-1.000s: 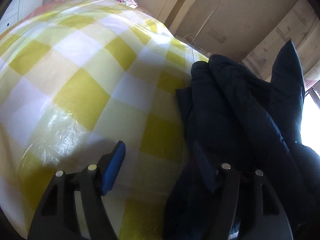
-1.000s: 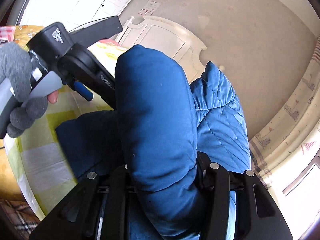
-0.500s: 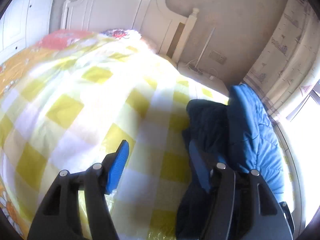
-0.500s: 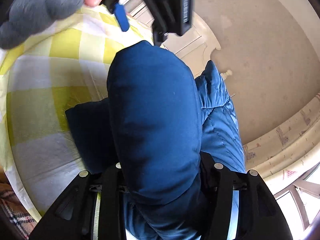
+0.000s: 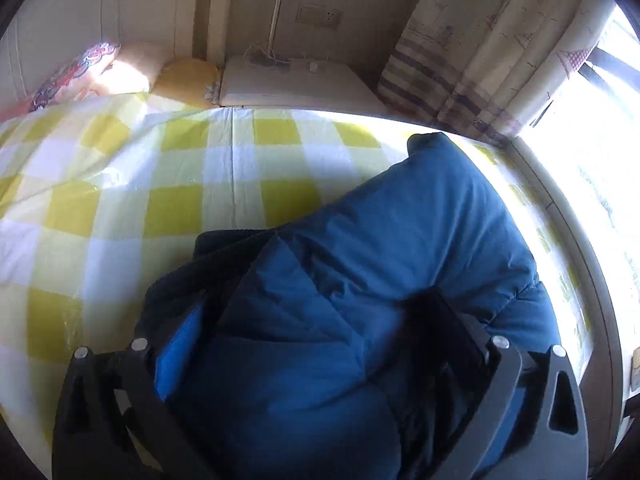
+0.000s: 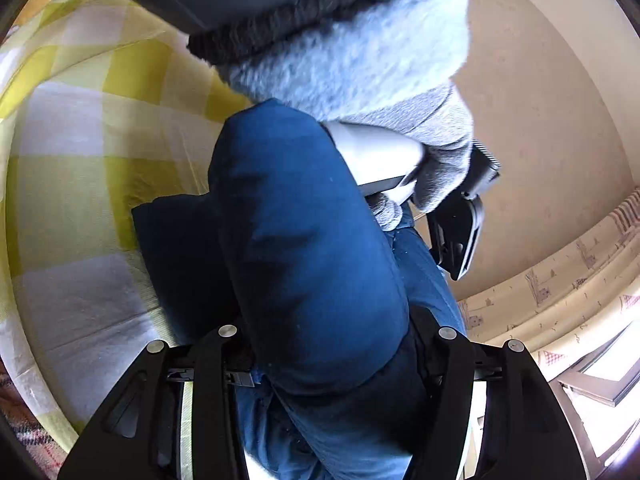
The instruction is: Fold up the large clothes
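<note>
Fold in progress, judged mid-way. The blue padded jacket (image 5: pixel 400 248) lies on the bed (image 5: pixel 168 208), near the window-side edge, bunched rather than flat; a thick roll of it stands up between both claws. No neat, squared stack shows yet, so flattening and at least one more fold appear to remain.

Left claw (image 5: pixel 320 344): fingers set wide apart, a bulky fold of the jacket filling the gap; whether they actually press on it cannot be told. Right claw (image 6: pixel 332 344): fingers clamped against the padded roll (image 6: pixel 304 248), holding it up. The person's left hand (image 6: pixel 400 92), in a grey fleecy glove, crosses the top of the right wrist view.

Surface: soft bed under a yellow-and-white checked cover, slightly creased. Room: pillows (image 5: pixel 188 78) at the head, a white bedside unit (image 5: pixel 296 84), wall socket (image 5: pixel 318 18), patterned curtain (image 5: pixel 472 56), bright window (image 5: pixel 592 152).
</note>
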`<act>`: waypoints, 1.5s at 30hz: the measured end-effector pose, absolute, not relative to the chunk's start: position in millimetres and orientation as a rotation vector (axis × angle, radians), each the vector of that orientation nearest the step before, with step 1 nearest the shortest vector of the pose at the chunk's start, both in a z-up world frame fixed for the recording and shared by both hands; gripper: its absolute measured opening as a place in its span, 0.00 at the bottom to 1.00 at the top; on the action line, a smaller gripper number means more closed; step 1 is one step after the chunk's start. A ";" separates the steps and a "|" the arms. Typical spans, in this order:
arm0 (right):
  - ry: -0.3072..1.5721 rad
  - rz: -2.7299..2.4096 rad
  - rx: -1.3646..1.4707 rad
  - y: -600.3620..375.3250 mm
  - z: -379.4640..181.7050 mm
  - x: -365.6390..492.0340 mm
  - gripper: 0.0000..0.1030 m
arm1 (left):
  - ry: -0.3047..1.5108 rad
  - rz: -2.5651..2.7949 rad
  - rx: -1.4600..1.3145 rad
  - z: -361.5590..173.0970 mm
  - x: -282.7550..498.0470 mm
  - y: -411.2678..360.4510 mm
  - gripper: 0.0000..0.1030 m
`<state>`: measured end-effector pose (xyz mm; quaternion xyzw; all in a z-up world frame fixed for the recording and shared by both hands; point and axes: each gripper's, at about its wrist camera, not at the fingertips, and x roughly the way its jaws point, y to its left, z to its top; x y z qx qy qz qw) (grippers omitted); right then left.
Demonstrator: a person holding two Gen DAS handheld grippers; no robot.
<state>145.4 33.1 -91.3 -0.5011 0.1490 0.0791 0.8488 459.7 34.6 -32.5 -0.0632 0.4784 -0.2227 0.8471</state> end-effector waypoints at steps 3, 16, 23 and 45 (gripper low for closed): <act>0.319 0.364 -0.910 9.9 -67.8 115.8 0.76 | 1.025 -0.507 -0.104 -40.9 460.6 43.1 0.98; 0.504 0.513 -0.538 14.9 -26.6 169.3 0.56 | 1.001 -0.502 -0.018 -42.3 460.5 35.6 0.98; 0.483 0.379 -0.704 43.9 -52.6 173.9 0.56 | 0.968 -0.511 -0.039 -46.9 463.1 42.2 0.98; 0.540 0.443 -0.304 -88.1 -3.2 138.3 0.56 | 0.740 -0.145 0.234 -6.2 408.0 26.6 0.98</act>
